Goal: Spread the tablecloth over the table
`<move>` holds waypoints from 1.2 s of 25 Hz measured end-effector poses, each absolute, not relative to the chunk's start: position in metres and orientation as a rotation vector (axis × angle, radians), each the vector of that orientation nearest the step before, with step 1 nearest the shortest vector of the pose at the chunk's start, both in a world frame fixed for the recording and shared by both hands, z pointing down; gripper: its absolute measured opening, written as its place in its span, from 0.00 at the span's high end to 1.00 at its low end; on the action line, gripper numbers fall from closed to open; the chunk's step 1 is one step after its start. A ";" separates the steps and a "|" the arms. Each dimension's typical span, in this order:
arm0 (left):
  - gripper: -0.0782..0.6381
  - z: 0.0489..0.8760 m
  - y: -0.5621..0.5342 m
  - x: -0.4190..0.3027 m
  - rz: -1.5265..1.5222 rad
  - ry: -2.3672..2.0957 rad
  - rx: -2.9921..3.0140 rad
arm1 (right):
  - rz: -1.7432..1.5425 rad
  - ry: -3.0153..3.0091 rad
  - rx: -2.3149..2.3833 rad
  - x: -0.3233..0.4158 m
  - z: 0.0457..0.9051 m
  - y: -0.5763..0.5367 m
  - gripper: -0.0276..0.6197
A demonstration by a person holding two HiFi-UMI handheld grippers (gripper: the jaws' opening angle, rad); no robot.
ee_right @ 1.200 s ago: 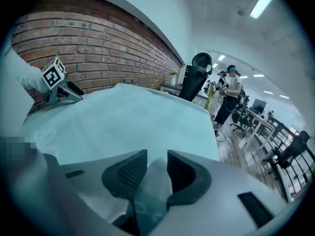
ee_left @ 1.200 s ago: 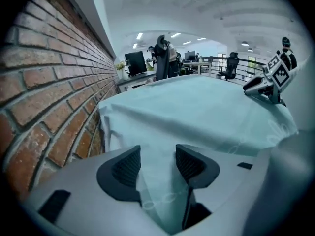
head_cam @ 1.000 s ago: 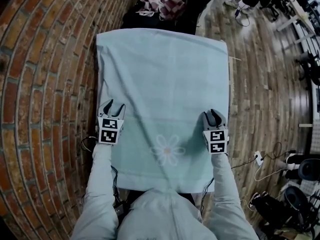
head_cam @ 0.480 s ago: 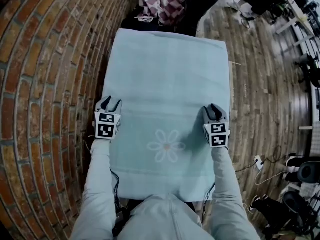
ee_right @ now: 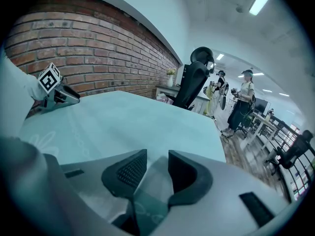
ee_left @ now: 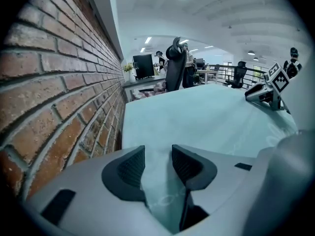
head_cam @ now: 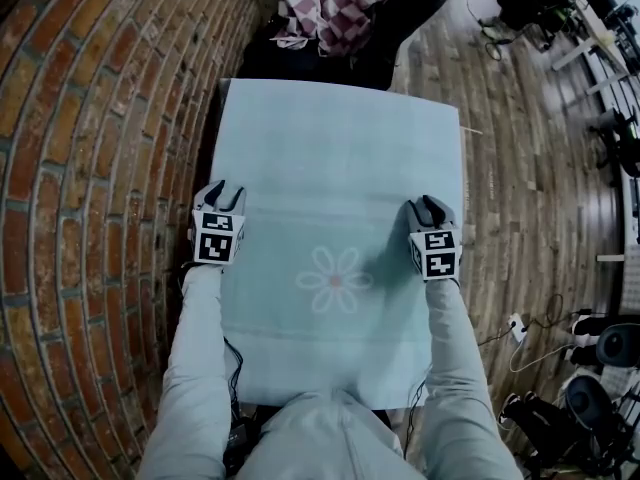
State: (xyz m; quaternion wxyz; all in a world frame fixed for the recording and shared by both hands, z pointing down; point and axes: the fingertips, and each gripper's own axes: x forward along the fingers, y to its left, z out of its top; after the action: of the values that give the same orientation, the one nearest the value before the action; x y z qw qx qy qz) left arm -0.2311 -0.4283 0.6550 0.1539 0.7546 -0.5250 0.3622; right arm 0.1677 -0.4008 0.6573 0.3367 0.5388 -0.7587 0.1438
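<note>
A pale blue tablecloth (head_cam: 335, 158) with a white flower print (head_cam: 335, 280) lies flat over the table. At the cloth's left edge, my left gripper (head_cam: 222, 192) has its jaws drawn in on a raised strip of cloth (ee_left: 158, 146); they have just been closing. My right gripper (head_cam: 428, 206) is at the right edge, shut on a tented fold of the cloth (ee_right: 156, 168). Each gripper shows in the other's view: the right gripper (ee_left: 269, 87) and the left gripper (ee_right: 56, 90), both low over the cloth.
A brick wall (head_cam: 90, 168) runs close along the table's left side. A black office chair with a checked cloth on it (head_cam: 330, 18) stands at the far end. Wooden floor (head_cam: 530, 168) with cables and a power strip (head_cam: 515, 320) lies to the right. People (ee_right: 241, 107) stand further off.
A second ago the cloth lay skewed with a diagonal fold; now it is flat and square. Both grippers have moved a little farther from me. The left jaws stand narrower.
</note>
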 end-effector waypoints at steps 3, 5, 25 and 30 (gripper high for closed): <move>0.64 0.654 -0.429 -0.231 1.046 -1.519 2.159 | 0.363 -1.974 1.411 0.167 0.658 -0.403 0.77; 0.64 0.654 -0.427 -0.231 1.072 -1.537 2.158 | 0.358 -1.963 1.421 0.166 0.658 -0.400 0.76; 0.64 0.539 -0.379 -0.191 1.044 -1.628 2.347 | 0.256 -2.101 1.481 0.156 0.546 -0.340 0.76; 0.64 0.475 -0.341 -0.162 0.923 -1.660 2.443 | 0.143 -2.201 1.504 0.153 0.479 -0.308 0.76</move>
State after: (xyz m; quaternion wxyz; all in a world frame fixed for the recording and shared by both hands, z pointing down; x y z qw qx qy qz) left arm -0.1618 -0.3414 0.4755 0.0239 0.7893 -0.5363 0.2981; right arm 0.1532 -0.3076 0.4793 0.2338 0.5477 -0.8016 0.0520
